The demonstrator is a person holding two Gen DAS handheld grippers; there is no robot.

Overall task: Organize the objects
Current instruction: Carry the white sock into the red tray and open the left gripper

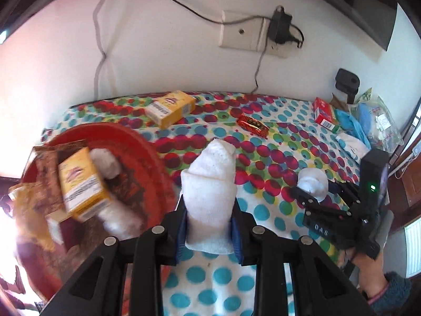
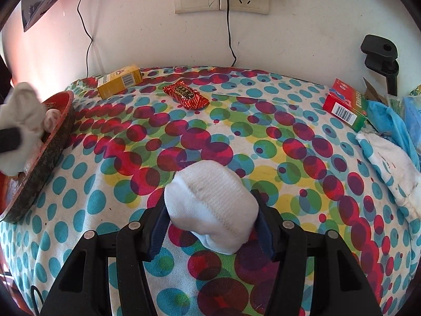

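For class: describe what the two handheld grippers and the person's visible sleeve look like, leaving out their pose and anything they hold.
Both grippers are black plastic linkages with round silver pivot pins and blue ribbed pads inside the jaws. Seen from the left wrist camera, the right gripper bears white letters and a lit green light. The sleeve is fuzzy dark blue-grey with a pink cuff edge.

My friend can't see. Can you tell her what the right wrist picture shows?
The right gripper has its jaws closed on a rolled white sock above a spotted tablecloth. Farther back lie a red foil snack packet and a yellow box; a red tray sits left.
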